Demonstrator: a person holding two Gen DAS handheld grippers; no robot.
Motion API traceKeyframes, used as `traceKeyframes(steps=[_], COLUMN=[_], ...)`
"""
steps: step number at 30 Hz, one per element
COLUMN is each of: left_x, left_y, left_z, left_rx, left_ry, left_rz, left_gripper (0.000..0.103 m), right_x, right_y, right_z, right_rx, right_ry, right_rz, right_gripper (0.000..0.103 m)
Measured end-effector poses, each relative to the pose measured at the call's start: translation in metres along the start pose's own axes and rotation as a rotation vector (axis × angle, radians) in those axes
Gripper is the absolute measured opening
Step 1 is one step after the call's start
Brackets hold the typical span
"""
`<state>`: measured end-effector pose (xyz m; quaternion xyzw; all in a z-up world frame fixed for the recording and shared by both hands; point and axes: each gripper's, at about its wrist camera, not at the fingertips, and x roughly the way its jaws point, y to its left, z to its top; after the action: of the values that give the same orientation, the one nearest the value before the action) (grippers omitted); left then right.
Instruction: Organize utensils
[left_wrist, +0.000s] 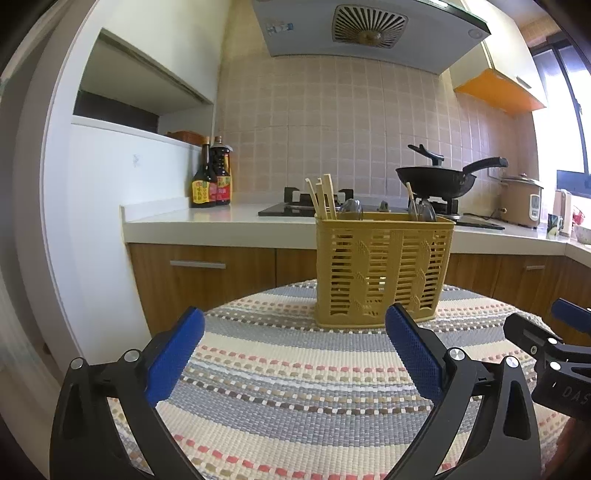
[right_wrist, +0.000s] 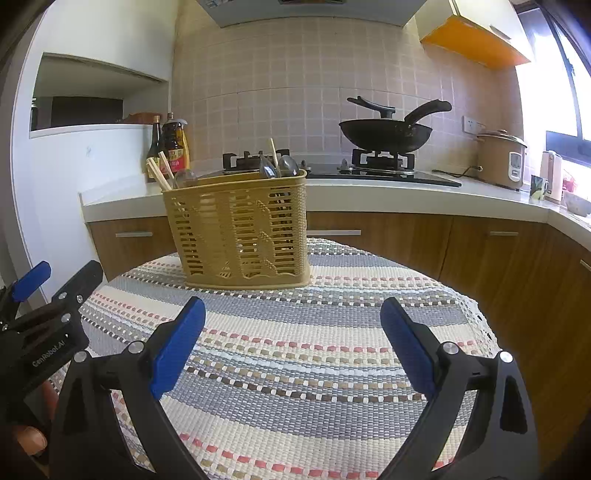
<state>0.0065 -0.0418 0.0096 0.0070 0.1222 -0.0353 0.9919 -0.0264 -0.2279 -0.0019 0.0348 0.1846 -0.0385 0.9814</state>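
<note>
Two claws of mine hover over the striped mat (left_wrist: 280, 369), both spread wide with nothing between the blue pads. My left claw (left_wrist: 295, 343) points at the mat just short of the yellow basket (left_wrist: 384, 269), which stands upright on the mat's far part. My right claw (right_wrist: 291, 332) sits beside it, its pads released too, with the basket ahead and a little to the left in its view. Wooden chopsticks (left_wrist: 321, 195) lean out of the basket's left end, and one more stick rises near its right end. Spoons (right_wrist: 284, 166) show their bowls above the rim. Behind the table runs the counter (left_wrist: 221, 218), with two sauce bottles (left_wrist: 212, 177) and a black wok (left_wrist: 439, 181) on the stove.
</note>
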Motion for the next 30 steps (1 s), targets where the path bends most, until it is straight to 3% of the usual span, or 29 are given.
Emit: traceKeyframes(steps=[30], left_x=[0.0054], left_y=[-0.0049], left_z=[-0.0017], left_rx=[0.008], left_ry=[0.037], left_rz=[-0.017], left_gripper=[0.095], right_x=[0.0029], right_y=[-0.0013], right_z=[-0.0005], right_rx=[0.027], right_ry=[0.013], right_rz=[-0.004], right_gripper=[0.093])
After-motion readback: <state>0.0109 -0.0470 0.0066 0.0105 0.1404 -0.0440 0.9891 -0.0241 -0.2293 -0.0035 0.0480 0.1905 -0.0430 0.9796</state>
